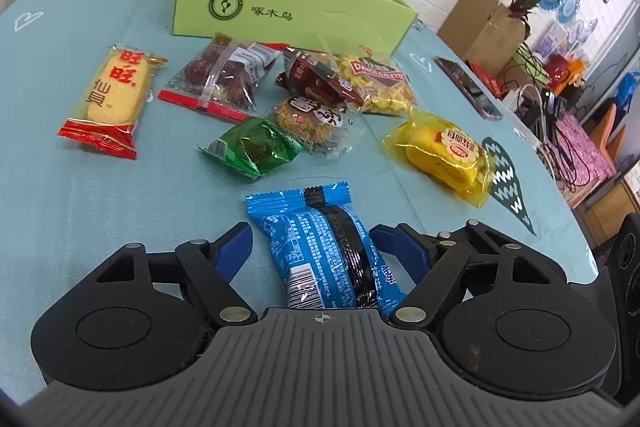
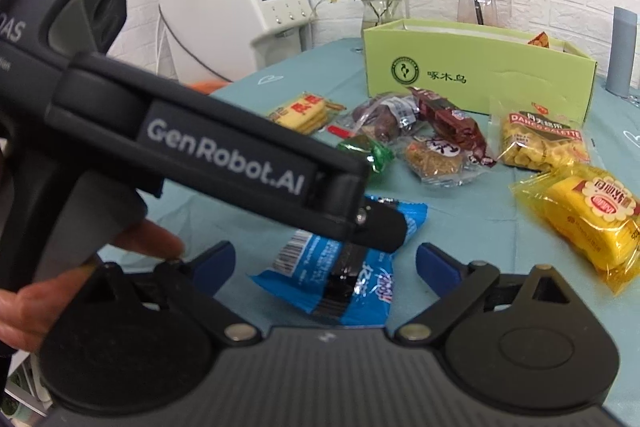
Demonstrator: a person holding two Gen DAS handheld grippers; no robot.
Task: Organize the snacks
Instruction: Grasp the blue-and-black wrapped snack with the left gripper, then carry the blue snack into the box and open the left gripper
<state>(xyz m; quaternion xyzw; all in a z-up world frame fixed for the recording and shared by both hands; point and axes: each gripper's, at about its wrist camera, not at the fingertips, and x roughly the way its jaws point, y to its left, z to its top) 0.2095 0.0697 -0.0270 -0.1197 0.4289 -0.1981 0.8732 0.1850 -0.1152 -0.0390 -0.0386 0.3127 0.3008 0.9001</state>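
Observation:
A blue snack packet (image 1: 320, 251) lies on the teal tablecloth between the fingers of my left gripper (image 1: 312, 243). The jaws stand open: a strip of cloth shows between the left pad (image 1: 236, 247) and the wrapper, while the right pad sits close by its edge. In the right wrist view the same blue packet (image 2: 340, 279) lies just ahead of my right gripper (image 2: 326, 263), whose jaws are wide open and touch nothing. The left device's black body (image 2: 224, 155), held by a hand (image 2: 152, 239), crosses over the packet. An open green box (image 1: 280, 7) stands behind.
Between packet and box lie a rice cracker pack (image 1: 112, 95), a bag of dates (image 1: 224, 75), a brown pack (image 1: 320, 79), a galette pack (image 1: 380, 83), a green packet (image 1: 256, 147) and a yellow cake packet (image 1: 444, 155). A phone (image 1: 468, 87) lies near the table's right edge.

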